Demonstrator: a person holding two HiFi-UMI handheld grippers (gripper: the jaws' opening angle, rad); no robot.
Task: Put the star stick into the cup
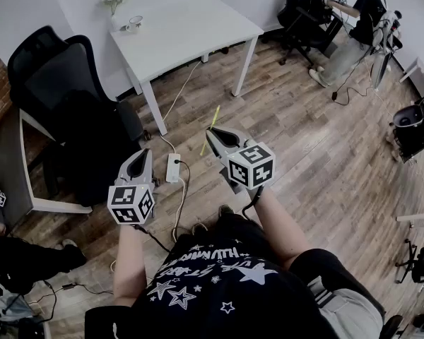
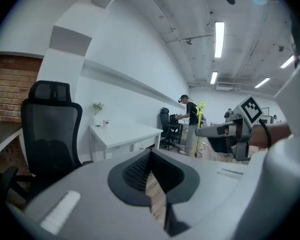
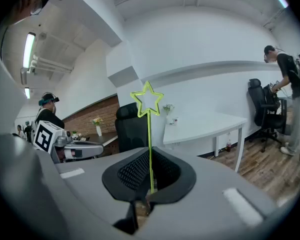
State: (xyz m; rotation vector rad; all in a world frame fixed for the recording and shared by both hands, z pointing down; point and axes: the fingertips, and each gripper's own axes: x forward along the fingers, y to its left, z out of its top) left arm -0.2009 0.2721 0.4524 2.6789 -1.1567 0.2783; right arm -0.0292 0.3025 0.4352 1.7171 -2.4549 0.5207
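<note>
The star stick [image 1: 211,123] is a thin yellow-green rod with an outlined star on top. My right gripper [image 1: 214,137] is shut on its lower end. In the right gripper view the stick [image 3: 150,149] rises upright from between the pads, its star in front of the white wall. The small white cup [image 1: 135,25] stands on the far left corner of the white table [image 1: 191,34], beside a vase of flowers [image 1: 116,2]. The cup [image 3: 175,120] is well ahead of the stick. My left gripper [image 1: 140,158] is shut with nothing in it, held over the floor left of the right one.
A black office chair [image 1: 63,83] stands left of the table, beside a dark desk [image 1: 14,154]. A white power strip [image 1: 173,168] and cables lie on the wood floor between the grippers. Another person [image 1: 357,20] and more chairs are at the far right.
</note>
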